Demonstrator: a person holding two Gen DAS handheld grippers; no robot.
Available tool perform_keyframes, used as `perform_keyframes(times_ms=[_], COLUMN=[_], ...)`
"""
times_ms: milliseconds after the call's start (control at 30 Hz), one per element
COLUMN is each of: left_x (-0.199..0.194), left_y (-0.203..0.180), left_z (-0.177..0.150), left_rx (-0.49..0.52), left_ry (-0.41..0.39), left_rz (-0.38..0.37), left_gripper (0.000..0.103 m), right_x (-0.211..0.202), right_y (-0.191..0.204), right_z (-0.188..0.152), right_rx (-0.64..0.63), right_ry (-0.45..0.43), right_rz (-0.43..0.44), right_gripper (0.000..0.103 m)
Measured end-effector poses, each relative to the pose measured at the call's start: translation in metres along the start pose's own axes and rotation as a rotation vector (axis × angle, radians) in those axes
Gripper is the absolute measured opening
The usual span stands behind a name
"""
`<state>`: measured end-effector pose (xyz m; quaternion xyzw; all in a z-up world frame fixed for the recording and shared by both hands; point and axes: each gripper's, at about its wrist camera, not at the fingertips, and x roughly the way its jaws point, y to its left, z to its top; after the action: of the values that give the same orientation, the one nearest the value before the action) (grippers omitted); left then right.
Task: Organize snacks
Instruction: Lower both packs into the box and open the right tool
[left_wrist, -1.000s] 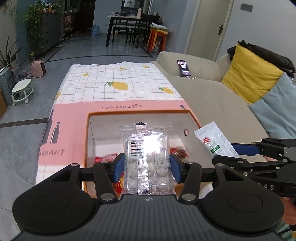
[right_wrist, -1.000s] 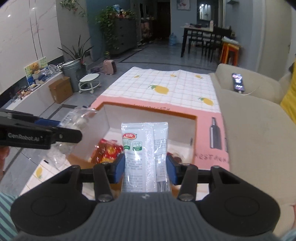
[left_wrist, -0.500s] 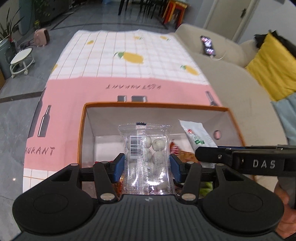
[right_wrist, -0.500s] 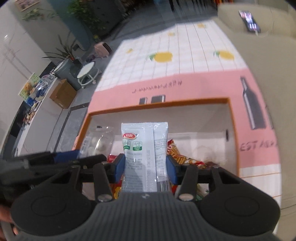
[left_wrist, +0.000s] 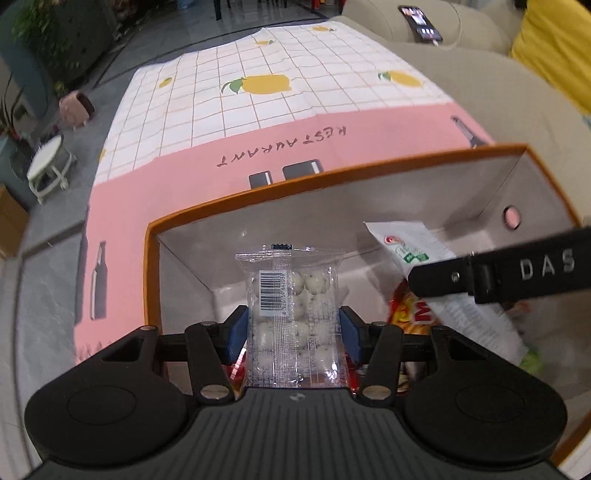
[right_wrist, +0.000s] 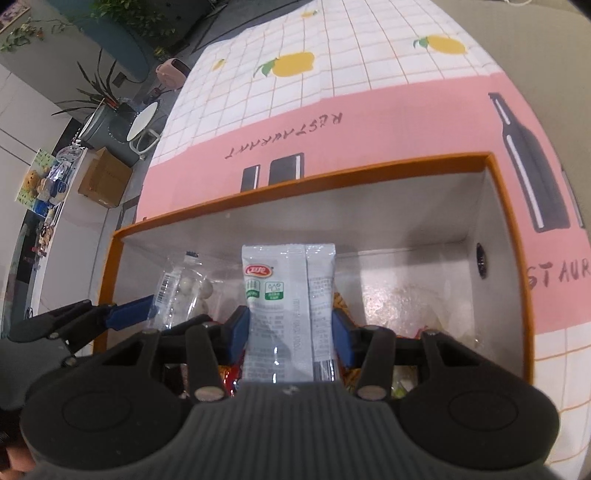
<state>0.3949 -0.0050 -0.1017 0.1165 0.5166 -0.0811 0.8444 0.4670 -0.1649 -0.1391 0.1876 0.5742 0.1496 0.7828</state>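
Left gripper (left_wrist: 293, 328): its blue fingers (left_wrist: 236, 332) pinch a clear packet of white balls (left_wrist: 293, 299) by both side edges; the packet stands upright over the open box.
Right gripper (right_wrist: 291, 330): its fingers (right_wrist: 239, 332) pinch a white sachet (right_wrist: 288, 302) with a red and green logo, held upright.
Box (right_wrist: 369, 171): orange rim, white inside, sitting on the surface; both packets hang above its interior.
Box contents: red and orange snack wrappers (left_wrist: 410, 314) lie on the floor of the box, at about 3 o'clock from the clear packet in the left view; further wrappers under the right fingers are probably snacks too, though too hidden to name.
Surface (left_wrist: 155, 206): covered by a pink cloth printed "RESTAURANT", turning to a white grid with lemons at 12 o'clock.
Sofa (left_wrist: 491, 81): at 2 o'clock, with a phone (left_wrist: 421, 24) on its arm.
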Motion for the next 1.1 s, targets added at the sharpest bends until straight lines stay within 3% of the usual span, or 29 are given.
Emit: perform_keyframes(times_ms=[200, 433, 667, 900, 1100], left_x=[0.01, 0.003, -0.028, -0.043, -0.045], left_y=[-0.009, -0.003, 0.014, 0.032, 0.035], left_z=[-0.003, -0.006, -0.011, -0.013, -0.02], left_rx=[0.082, 0.101, 0.05, -0.03, -0.024], left_ry=[-0.015, -0.039, -0.109, -0.103, -0.095], left_rz=[0.041, -0.02, -0.081, -0.118, -0.115], left_gripper=[0.062, 0.072, 0.074, 0.074, 0.068], right_x=[0.014, 0.019, 0.021, 0.026, 0.023], right_y=[0.006, 0.013, 0.013, 0.026, 0.027], right_z=[0.004, 0.005, 0.003, 0.004, 0.003], right_rx=[0.007, -0.01, 0.0, -0.029, -0.024], right_ry=[0.016, 0.026, 0.03, 0.032, 0.031], right_rz=[0.017, 0.002, -0.02, -0.071, -0.076], right_gripper=[0.046, 0.046, 0.047, 0.049, 0.051])
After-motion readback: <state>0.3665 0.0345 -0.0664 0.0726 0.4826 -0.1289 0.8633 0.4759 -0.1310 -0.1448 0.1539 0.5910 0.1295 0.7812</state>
